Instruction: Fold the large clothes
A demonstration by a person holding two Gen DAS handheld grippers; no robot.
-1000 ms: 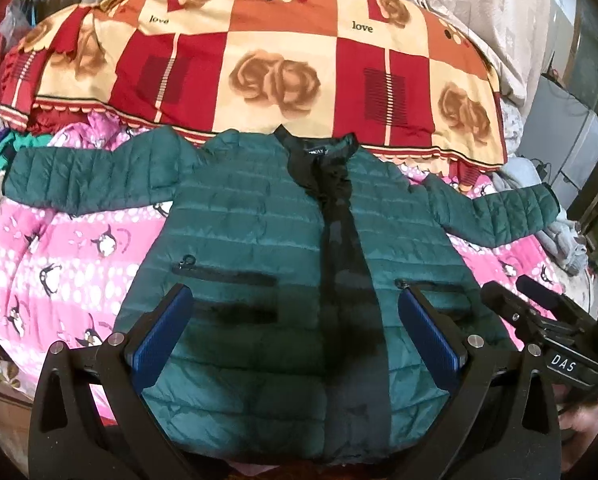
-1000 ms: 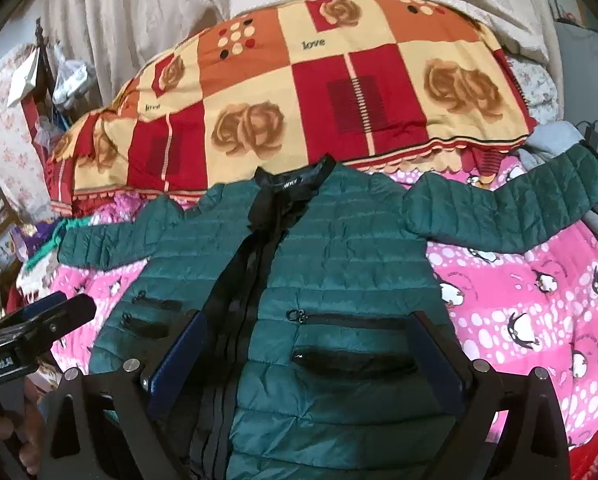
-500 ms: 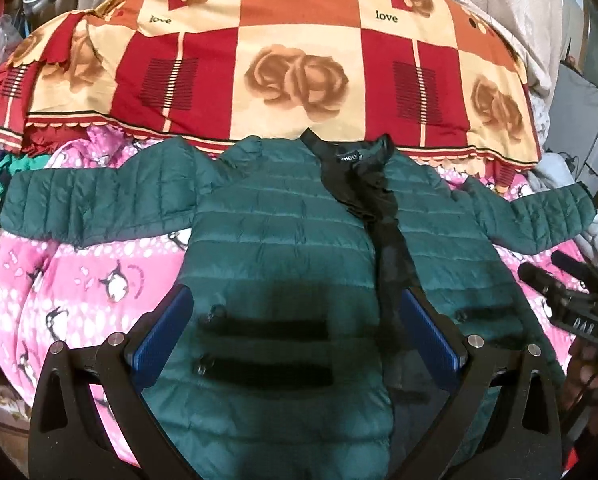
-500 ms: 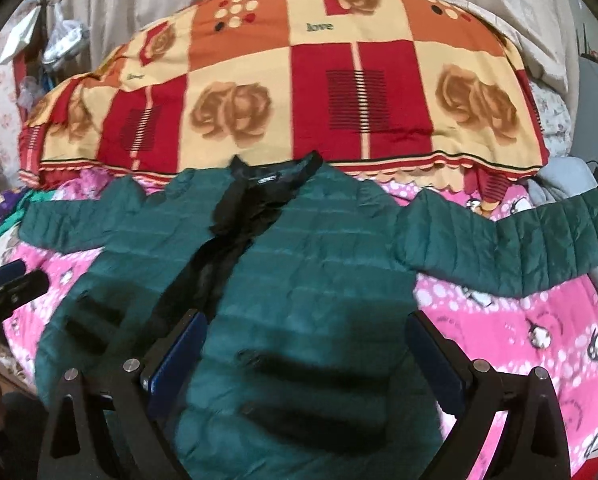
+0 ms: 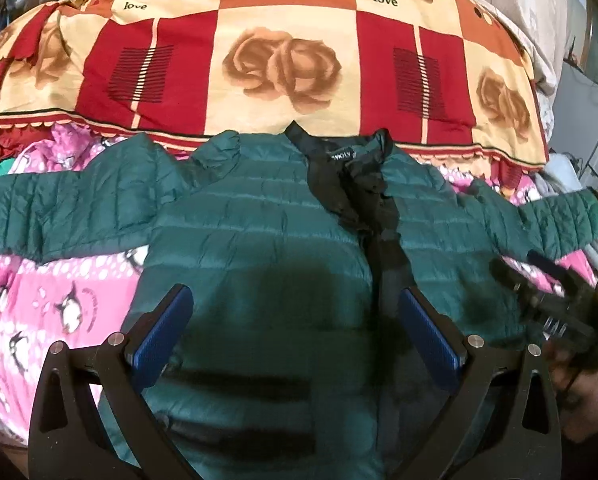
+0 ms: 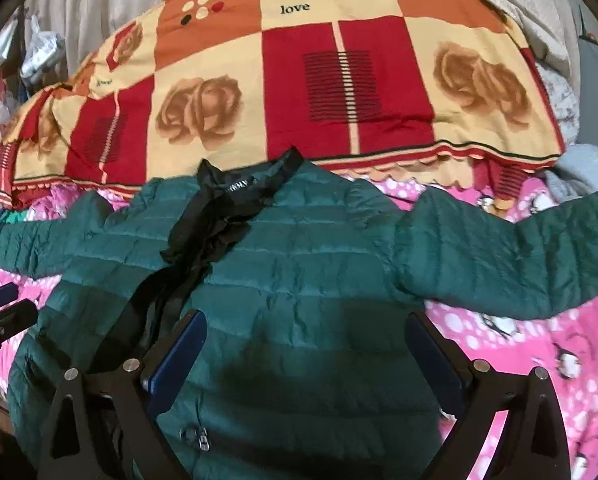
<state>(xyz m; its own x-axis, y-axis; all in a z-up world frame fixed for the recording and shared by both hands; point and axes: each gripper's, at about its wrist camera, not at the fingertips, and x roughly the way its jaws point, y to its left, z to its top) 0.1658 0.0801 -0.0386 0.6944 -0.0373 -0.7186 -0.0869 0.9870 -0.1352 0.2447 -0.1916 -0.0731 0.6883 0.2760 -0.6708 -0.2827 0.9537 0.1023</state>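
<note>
A dark green quilted jacket (image 5: 267,248) (image 6: 311,264) lies face up on the bed, both sleeves spread out sideways, its black collar and front placket unzipped near the top. My left gripper (image 5: 295,320) hovers open over the jacket's left front panel, blue pads apart, nothing between them. My right gripper (image 6: 307,344) is open too, above the right front panel just over a zip pocket (image 6: 199,438). The right gripper's body appears blurred at the right edge of the left wrist view, held by a hand.
A red, orange and cream rose-patterned quilt (image 5: 283,60) is heaped behind the collar. The jacket rests on a pink penguin-print blanket (image 5: 47,304) (image 6: 539,344). Grey cloth (image 6: 587,168) and clutter lie at the bed's right edge, bags at the far left.
Both grippers have moved forward and lower over the jacket, toward the collar and shoulders; the jacket fills more of each view. Jaws stay open. The jacket has not shifted.
</note>
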